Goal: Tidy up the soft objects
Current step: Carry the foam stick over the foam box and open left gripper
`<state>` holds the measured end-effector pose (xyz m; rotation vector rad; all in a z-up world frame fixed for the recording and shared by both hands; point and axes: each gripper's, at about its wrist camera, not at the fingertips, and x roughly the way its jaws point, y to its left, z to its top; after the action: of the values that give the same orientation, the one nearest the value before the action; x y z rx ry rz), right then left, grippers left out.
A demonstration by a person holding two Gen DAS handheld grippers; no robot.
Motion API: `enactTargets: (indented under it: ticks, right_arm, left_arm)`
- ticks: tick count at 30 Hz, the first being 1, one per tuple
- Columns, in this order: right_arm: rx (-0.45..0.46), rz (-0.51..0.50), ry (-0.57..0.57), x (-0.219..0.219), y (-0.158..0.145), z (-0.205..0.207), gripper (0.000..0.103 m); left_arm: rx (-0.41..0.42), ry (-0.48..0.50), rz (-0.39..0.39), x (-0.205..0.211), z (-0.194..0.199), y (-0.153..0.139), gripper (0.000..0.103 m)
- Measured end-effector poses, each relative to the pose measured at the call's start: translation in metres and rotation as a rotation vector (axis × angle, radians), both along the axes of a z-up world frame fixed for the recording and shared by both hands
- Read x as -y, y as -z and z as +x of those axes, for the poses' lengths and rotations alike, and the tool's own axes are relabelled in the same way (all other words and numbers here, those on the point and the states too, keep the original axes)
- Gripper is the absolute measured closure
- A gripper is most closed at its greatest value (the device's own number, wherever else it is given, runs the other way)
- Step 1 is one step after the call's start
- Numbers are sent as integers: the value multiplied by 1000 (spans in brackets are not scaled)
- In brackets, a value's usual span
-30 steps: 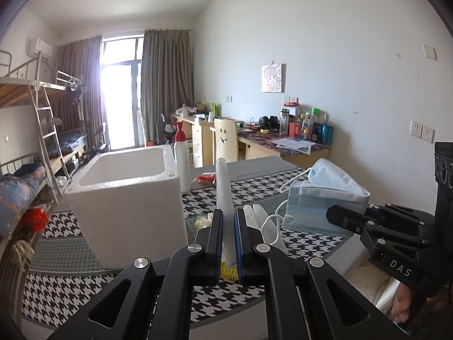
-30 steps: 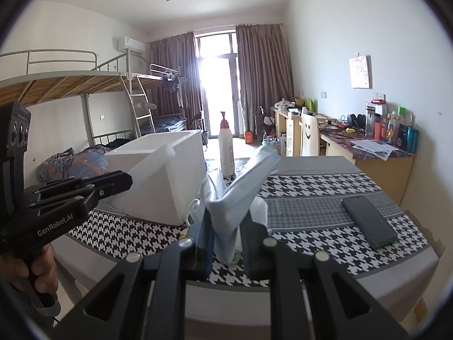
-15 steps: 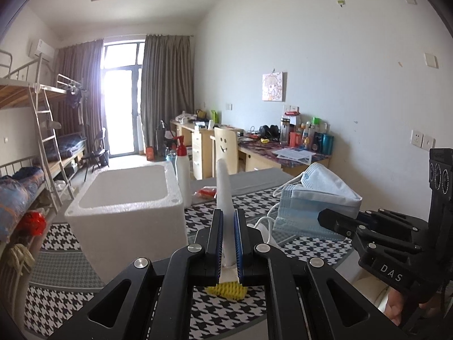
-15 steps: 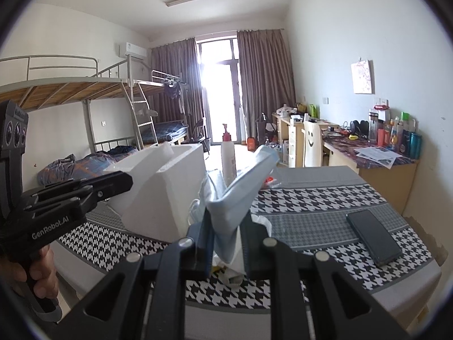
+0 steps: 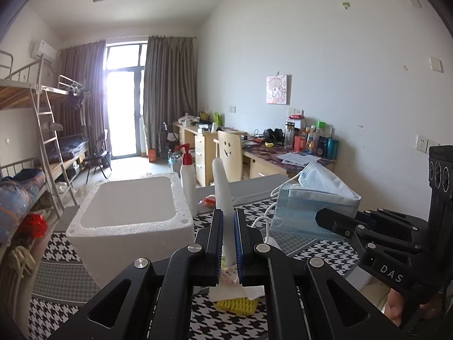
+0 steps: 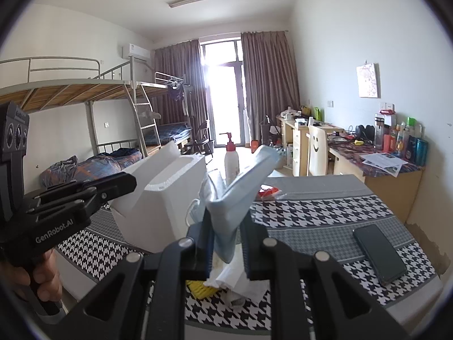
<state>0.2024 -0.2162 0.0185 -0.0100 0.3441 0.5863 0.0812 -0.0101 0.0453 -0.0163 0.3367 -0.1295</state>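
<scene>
Left wrist view showed our left gripper [image 5: 228, 243] clenched on a white foam sheet [image 5: 222, 195], which stood upright between the blue pads above the houndstooth table [image 5: 308, 246]. At about ten o'clock from it sat the white foam box [image 5: 133, 221], open at the top, with a spray bottle [image 5: 188, 181] just behind its far right corner. At two o'clock we saw the stack of blue face masks [image 5: 311, 201] held in our right gripper [image 5: 325, 221], above the table. Below the left jaws lay crumpled tissue [image 5: 240, 290] on a yellow sponge [image 5: 236, 306]. From the right wrist view, our right gripper [image 6: 226, 243] grasped the masks [image 6: 240, 195], which leaned toward one o'clock. A dark phone [image 6: 379, 255] lay flat at three o'clock, well apart from the box [image 6: 167, 204].
</scene>
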Motion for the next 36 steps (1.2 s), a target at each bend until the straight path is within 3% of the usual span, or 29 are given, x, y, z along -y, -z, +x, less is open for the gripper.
enactTargets:
  ticks: [36]
  right_arm:
    - [20,1,-74,-48,-25,37,83]
  left_arm:
    - [25,-150,11,-49,45,-16,95]
